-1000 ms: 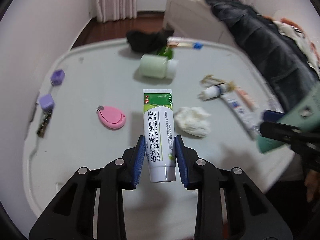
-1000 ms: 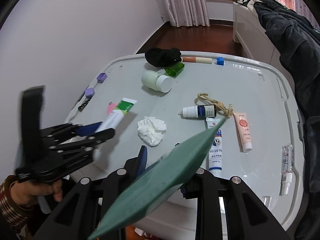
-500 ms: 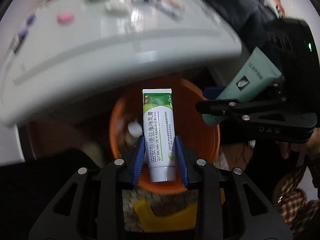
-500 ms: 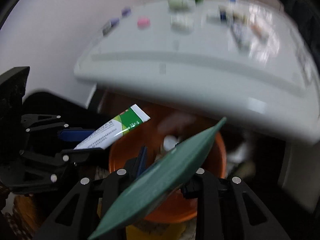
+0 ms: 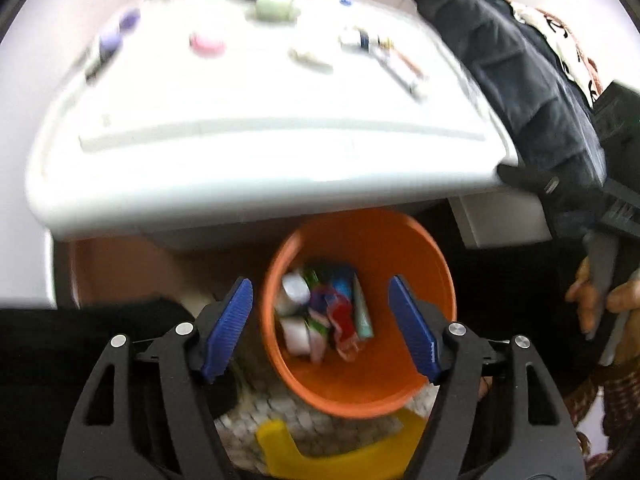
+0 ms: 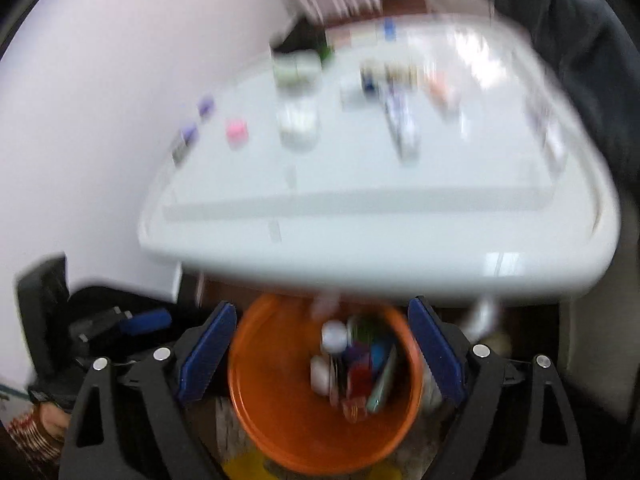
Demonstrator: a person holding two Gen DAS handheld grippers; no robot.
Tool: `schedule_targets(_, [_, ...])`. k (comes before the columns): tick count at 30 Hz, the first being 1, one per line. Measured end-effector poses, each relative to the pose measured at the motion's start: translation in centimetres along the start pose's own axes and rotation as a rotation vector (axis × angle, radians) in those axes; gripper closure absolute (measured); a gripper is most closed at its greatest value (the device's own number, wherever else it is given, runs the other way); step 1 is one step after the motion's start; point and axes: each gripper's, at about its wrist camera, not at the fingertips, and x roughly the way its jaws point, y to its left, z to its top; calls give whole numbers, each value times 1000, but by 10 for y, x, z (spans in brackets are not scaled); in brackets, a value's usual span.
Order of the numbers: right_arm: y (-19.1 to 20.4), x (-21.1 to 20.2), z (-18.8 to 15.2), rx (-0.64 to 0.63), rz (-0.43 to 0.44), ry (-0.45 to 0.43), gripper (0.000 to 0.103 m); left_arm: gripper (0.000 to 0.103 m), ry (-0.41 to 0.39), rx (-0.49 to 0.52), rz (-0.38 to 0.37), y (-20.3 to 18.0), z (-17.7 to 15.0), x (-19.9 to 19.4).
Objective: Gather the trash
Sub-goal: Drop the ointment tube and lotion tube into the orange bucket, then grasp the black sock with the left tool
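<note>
Fingers (image 5: 230, 328) of both grippers spread empty over the orange bin (image 5: 400, 392); only the left view shows yellow beneath.

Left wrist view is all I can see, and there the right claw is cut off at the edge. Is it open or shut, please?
Observer: Open. In the right wrist view the right claw has its blue pads wide apart and nothing is between them.
Operator: Thank you. What is in front of it?
Observer: The orange bin. It sits between the two pads in that view, below the table edge, and there is trash inside it.
</note>
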Motion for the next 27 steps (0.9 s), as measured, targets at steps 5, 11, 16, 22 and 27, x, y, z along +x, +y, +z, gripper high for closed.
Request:
schedule_targets(5, [24, -47, 73, -96, -68, -293, 5, 30, -125, 38, 43, -2, 62, -10])
schedule_targets(11, [16, -50, 156, -73, -3, -430, 5, 24, -215, -1, 72, 10, 137, -9])
schedule_targets(16, [-21, -11, 174, 40, -145, -421, 5, 24, -227, -57, 46, 29, 207, 13])
schedule_targets(22, [-23, 5, 177, 48, -124, -359, 5, 24, -191, -117, 33, 57, 304, 68])
schedule_targets(27, [-27, 10, 176, 80, -69, -312, 5, 24, -147, -222, 98, 80, 362, 122])
